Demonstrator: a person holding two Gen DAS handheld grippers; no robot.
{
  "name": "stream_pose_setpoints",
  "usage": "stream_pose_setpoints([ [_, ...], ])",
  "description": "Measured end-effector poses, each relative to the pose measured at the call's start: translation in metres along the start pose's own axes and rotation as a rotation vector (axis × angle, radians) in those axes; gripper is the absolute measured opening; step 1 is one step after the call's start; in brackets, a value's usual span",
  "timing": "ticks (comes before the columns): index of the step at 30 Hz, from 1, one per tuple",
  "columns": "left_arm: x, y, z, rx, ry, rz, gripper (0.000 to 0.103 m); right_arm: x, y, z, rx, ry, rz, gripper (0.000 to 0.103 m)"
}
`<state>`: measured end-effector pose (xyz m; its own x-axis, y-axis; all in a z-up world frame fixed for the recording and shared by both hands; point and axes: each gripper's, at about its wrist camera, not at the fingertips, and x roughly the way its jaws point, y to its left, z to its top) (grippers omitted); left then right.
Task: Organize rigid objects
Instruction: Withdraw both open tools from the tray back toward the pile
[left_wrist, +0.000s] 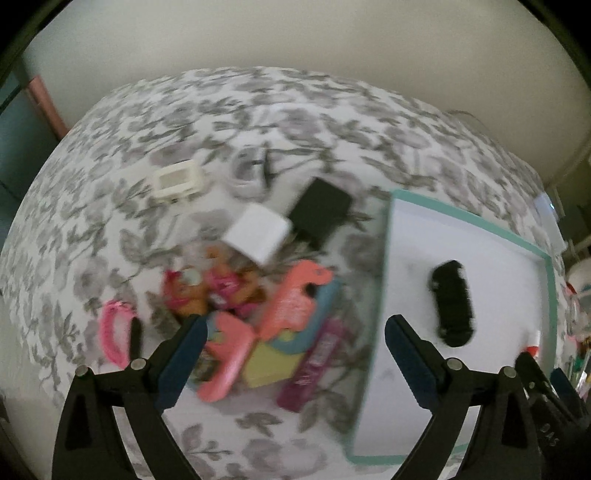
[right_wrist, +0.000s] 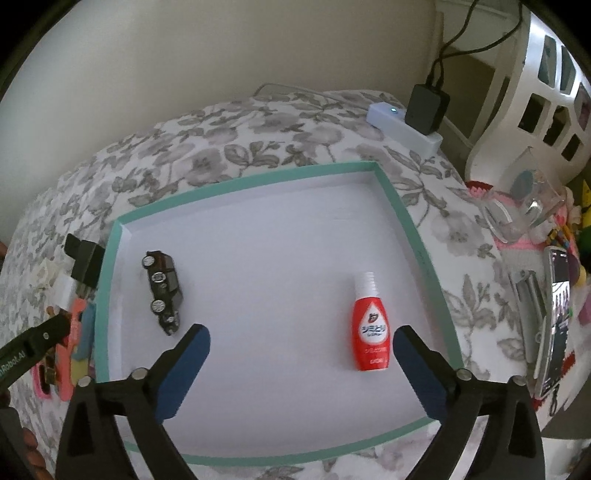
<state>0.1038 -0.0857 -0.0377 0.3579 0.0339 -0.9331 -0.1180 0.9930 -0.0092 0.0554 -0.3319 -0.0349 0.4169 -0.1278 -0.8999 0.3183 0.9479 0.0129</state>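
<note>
Tray (right_wrist: 424, 251) | red bottle (right_wrist: 370, 326) beside right hand-held gripper (right_wrist: 301, 345), unheld

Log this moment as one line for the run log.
left gripper: open, empty | right gripper: open, empty | tray: toy car, red bottle | pile beside tray

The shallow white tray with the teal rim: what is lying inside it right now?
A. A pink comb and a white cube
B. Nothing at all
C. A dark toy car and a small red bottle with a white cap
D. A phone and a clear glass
C: the right wrist view shows the dark toy car and the small red bottle lying apart on the floor of the white tray, with nothing else in it.
</note>
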Motion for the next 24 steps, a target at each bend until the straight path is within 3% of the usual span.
stream_pose_setpoints([
  [9,-0.021,0.057,0.003,-0.094,-0.027,0.043,0.098,-0.003,0.026,-0.006,-0.092,-0.009,-0.007,0.103],
  [12,-0.031,0.064,0.004,-0.092,-0.038,0.035,0.098,-0.006,0.038,-0.007,-0.143,-0.022,-0.015,0.103],
  [17,-0.040,0.079,0.005,-0.091,-0.044,0.092,0.098,-0.014,0.060,-0.010,-0.217,-0.048,-0.002,0.103],
  [24,-0.049,0.118,0.008,-0.168,-0.053,0.087,0.098,-0.041,0.088,-0.008,-0.202,-0.116,0.179,0.103],
])
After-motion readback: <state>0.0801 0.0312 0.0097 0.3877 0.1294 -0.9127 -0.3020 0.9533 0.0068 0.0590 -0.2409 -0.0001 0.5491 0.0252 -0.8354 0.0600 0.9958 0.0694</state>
